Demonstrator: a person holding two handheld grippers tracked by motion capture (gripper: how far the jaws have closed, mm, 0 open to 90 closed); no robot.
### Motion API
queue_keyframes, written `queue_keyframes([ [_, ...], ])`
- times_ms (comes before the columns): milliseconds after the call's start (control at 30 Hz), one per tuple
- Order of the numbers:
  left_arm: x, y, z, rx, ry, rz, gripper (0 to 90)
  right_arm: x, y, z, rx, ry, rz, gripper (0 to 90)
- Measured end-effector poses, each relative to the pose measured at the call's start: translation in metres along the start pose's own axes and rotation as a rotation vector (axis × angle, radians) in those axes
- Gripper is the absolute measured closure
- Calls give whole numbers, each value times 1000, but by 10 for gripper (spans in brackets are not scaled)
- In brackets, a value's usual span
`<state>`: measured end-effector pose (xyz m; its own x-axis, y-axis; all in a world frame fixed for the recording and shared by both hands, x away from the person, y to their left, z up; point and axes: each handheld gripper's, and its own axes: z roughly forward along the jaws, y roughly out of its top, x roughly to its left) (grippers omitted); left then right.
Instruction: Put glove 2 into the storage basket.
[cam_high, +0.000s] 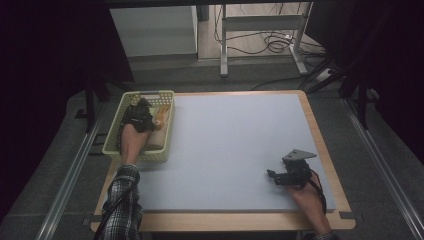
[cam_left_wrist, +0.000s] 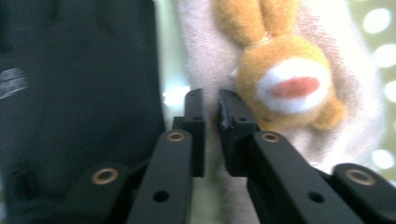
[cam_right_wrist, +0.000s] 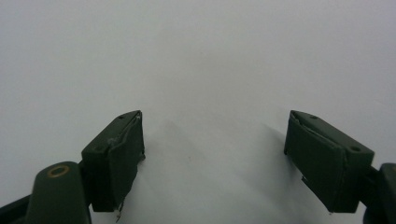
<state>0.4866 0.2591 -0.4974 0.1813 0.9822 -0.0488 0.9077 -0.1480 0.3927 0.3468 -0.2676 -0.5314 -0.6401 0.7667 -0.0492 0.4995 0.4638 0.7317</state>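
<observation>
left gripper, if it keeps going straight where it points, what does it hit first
Most likely the pale pink cloth between and just past the tips of the left gripper, whose jaws stand nearly shut. The orange plush rabbit lies just right of that line; depth is hard to judge.

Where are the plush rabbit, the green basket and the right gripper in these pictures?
Plush rabbit (cam_left_wrist: 289, 81): left gripper view, on its white muzzle.
Green basket (cam_high: 111, 134): high view, on its left rim.
Right gripper (cam_high: 274, 176): high view, midway between its fingertips, over the grey mat.
</observation>
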Motion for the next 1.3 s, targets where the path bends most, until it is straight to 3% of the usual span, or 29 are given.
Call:
queue_keyframes([
  [167, 0, 0, 0, -8, 20, -2, 824, 0, 0, 0, 0, 0, -1, 198],
  [333, 9, -4, -10, -56, 38, -18, 656, 0, 0, 0, -1, 0, 0, 198],
  [433, 13, -6, -18, -97, 76, -19, 568, 0, 0, 0, -1, -1, 0, 198],
  [533, 16, -7, -24, -121, 76, -28, 489, 0, 0, 0, -1, -1, -1, 198],
  [767, 18, -9, -39, -185, 31, -20, 371, 0, 0, 0, 0, 0, -1, 198],
  [1000, 18, -13, -53, -215, 9, -10, 277, 0, 0, 0, 0, -1, -1, 198],
  [1133, 18, -17, -58, -247, -24, -11, 222, 0, 0, 0, 0, -1, -1, 198],
  [1300, 16, -24, -64, -301, -99, 15, 151, 0, 0, 0, 0, -1, -1, 198],
])
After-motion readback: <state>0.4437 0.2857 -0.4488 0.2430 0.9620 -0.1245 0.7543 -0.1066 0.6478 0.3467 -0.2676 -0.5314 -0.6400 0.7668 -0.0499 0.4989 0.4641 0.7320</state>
